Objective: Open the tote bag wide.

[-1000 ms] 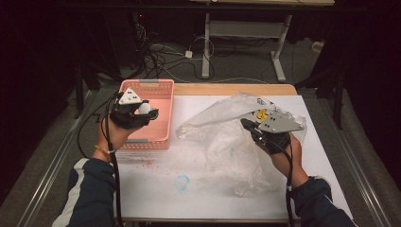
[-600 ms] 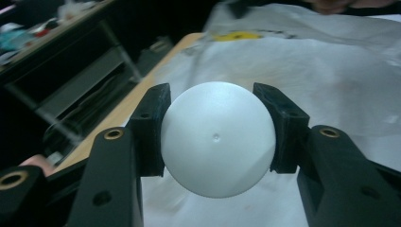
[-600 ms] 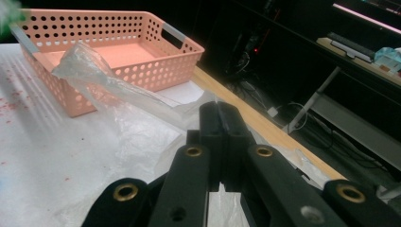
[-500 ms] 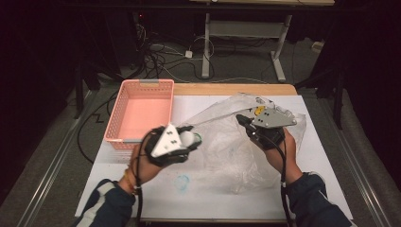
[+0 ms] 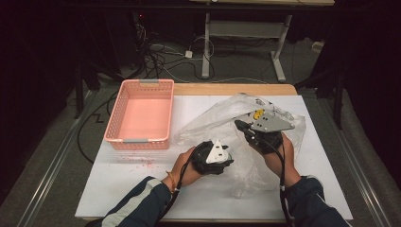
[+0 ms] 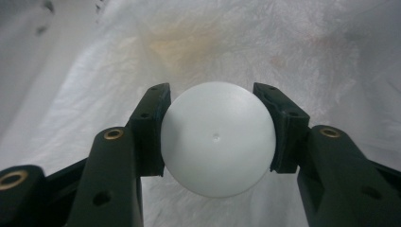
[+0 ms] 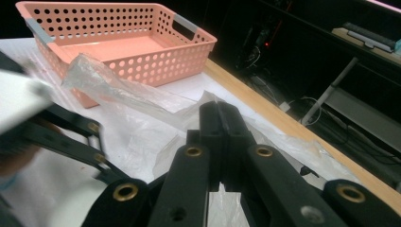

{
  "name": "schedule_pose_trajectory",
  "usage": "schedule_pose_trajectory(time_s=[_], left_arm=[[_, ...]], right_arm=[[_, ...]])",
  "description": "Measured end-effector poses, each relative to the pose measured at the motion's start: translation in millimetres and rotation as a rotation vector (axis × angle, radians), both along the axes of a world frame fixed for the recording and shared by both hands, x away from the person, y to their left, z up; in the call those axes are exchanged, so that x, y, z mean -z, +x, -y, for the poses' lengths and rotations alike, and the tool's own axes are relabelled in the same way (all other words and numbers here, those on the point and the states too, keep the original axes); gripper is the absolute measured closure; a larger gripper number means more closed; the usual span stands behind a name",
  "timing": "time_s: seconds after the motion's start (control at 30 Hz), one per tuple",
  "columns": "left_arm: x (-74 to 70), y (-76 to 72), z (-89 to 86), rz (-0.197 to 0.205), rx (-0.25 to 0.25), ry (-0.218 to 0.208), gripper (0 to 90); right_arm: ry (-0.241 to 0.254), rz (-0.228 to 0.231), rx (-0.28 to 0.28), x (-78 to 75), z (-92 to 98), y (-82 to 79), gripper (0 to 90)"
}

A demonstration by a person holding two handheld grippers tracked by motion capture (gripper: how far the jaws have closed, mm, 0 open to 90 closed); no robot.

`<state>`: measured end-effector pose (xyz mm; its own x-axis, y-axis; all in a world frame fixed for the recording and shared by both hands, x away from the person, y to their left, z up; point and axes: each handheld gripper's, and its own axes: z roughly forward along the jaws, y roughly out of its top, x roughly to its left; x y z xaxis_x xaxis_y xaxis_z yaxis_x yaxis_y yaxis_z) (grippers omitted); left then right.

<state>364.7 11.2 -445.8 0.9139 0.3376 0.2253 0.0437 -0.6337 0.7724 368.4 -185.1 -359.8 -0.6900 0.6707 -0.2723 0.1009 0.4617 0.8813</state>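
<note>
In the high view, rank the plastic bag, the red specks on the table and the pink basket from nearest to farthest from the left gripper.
1. Plastic bag: the left gripper reaches into it, on its right.
2. Red specks: scattered on the white table, to its left.
3. Pink basket: farther left and back, toward the table's far corner.

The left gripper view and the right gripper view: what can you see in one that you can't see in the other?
The left gripper view has a white ball squeezed between that gripper's two black jaws. The right gripper view has a pink basket, the table's wooden edge, and jaws pinched shut on a clear plastic bag. Both share crinkly clear plastic behind a pair of black jaws.
</note>
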Motion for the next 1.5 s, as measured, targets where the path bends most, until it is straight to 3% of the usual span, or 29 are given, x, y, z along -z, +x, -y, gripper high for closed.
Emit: schedule_pose_trajectory(time_s=[0.13, 0.17, 0.3, 0.57, 0.87, 1.07, 1.13, 1.2, 1.5], left_arm=[[10.3, 10.4, 6.6, 0.011, -0.014, -0.015, 47.7], [12.0, 13.1, 8.5, 0.028, -0.021, 0.004, 47.7], [19.0, 25.9, 12.8, 0.014, -0.066, 0.021, 47.7], [10.8, 41.7, 26.3, 0.04, -0.096, -0.025, 47.6], [18.4, 50.3, 43.1, 0.045, -0.117, -0.019, 47.2], [13.3, 48.7, 40.8, 0.053, -0.132, -0.02, 33.5], [10.1, 47.3, 38.0, 0.047, -0.126, -0.033, 33.4], [6.4, 43.6, 36.7, 0.058, -0.12, -0.024, 29.2], [-12.9, 15.7, 22.9, 0.111, -0.082, -0.052, 25.8]], right_arm=[[-0.005, -0.008, -0.005, 2.6, -0.2, -0.6, 90.0], [0.028, -0.042, -0.015, 3.8, 1.5, 0.5, 90.0], [0.019, -0.038, -0.006, 3.8, 3.1, 0.6, 90.0], [0.024, -0.036, 0.005, 4.3, 6.3, 3.2, 90.0], [0.034, -0.034, 0.016, 1.8, 11.1, 3.8, 90.0], [0.028, -0.044, 0.023, 4.5, 13.4, 7.0, 90.0], [0.026, -0.044, 0.023, 5.0, 13.0, 7.1, 90.0], [0.025, -0.047, 0.021, 5.5, 12.1, 6.9, 90.0], [0.01, -0.051, 0.014, 8.3, 11.2, 6.9, 90.0]])
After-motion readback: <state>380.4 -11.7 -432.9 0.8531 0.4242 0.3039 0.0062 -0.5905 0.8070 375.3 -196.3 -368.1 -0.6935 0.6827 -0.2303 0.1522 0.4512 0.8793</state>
